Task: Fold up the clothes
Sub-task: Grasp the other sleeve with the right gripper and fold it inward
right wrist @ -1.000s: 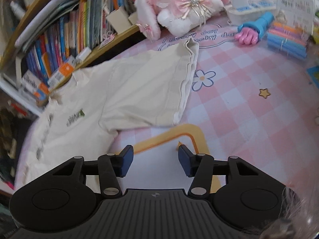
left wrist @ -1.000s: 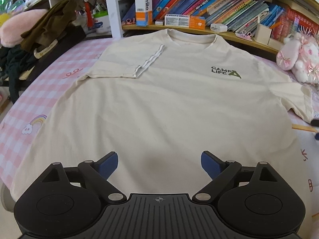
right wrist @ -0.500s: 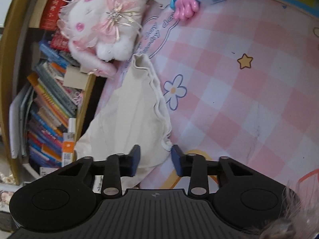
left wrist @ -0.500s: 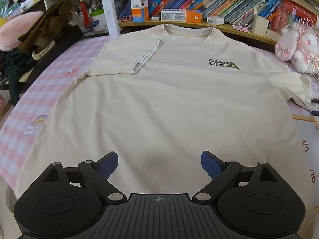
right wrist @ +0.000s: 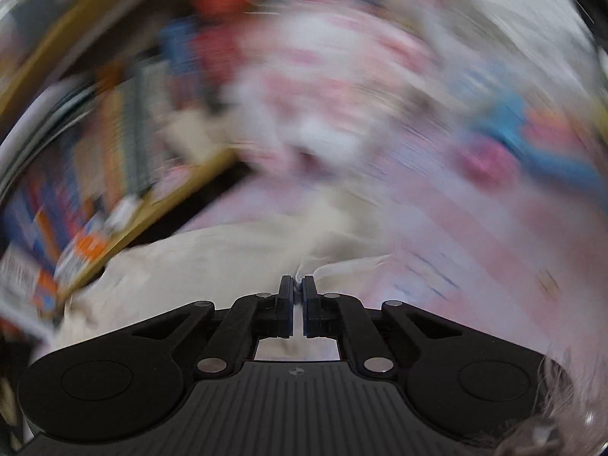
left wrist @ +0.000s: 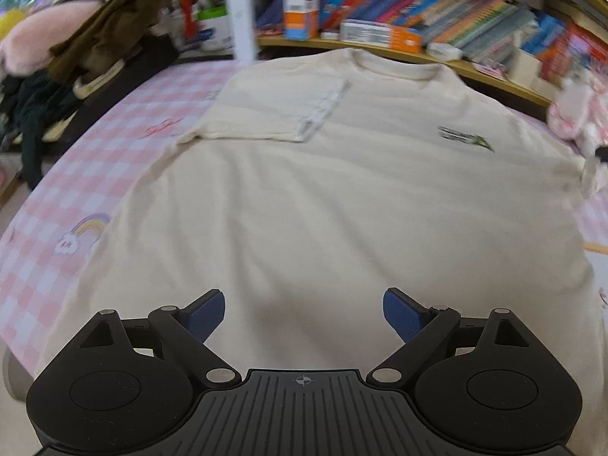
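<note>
Left wrist: left gripper (left wrist: 303, 313) spread over T-shirt (left wrist: 342, 209), logo blurred; right gripper (right wrist: 298, 285) pinching sleeve

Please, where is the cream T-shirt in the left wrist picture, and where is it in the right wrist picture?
Left wrist: the T-shirt lies flat and fills the middle, beyond the open left gripper.
Right wrist: blurred; a bunched part sits at lower centre, pinched in the right gripper, whose jaws have just been closing.
Shared landmark: the bookshelf.

Right wrist view smeared by motion blur; T-shirt (left wrist: 342, 197) hem hidden behind left gripper (left wrist: 303, 313).
</note>
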`<state>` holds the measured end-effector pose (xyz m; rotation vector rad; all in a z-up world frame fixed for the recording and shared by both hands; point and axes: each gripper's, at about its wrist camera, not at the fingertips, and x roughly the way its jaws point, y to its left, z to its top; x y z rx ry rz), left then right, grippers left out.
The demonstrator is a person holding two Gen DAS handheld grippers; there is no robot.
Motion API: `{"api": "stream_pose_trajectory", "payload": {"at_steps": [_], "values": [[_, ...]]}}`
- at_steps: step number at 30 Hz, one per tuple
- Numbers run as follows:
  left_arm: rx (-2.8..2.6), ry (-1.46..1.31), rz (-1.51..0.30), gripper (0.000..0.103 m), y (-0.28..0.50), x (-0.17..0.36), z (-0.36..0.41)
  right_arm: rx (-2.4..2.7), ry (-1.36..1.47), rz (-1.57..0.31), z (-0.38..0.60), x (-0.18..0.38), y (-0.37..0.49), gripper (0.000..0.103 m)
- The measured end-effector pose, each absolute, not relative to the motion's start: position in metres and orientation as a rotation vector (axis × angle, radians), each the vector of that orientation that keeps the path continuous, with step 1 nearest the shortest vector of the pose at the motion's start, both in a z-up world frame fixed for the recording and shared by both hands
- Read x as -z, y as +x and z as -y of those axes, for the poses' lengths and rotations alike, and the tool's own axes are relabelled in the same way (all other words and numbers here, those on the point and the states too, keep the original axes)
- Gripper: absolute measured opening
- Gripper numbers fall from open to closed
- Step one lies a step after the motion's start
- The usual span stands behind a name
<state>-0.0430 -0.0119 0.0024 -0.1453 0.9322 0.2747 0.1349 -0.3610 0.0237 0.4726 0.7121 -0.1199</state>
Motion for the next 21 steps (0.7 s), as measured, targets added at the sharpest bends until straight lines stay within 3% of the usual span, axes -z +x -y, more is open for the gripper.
{"api": "stream_pose_trajectory", "payload": {"at_steps": [5, 9, 12, 21], "values": [[-0.306, -0.195, -0.95, 0.093, -0.044, 0.002, -0.012, -0.221, 0.033, -0.719, 0.252, -0.031, 0.155, 0.004], [-0.3, -0.208, -0.972, 0.093, -0.044, 0.007, -0.022, -0.449, -0.271, -0.837, 0.189, 0.003, 0.144, 0.008], [-0.293, -0.201, -0.98, 0.093, -0.044, 0.009, -0.024, -0.486, -0.226, -0.855, 0.188, 0.017, 0.135, 0.042], [-0.265, -0.195, -0.982, 0.093, -0.035, 0.011, -0.02, -0.543, -0.042, -0.805, 0.212, -0.007, 0.122, 0.043]]}}
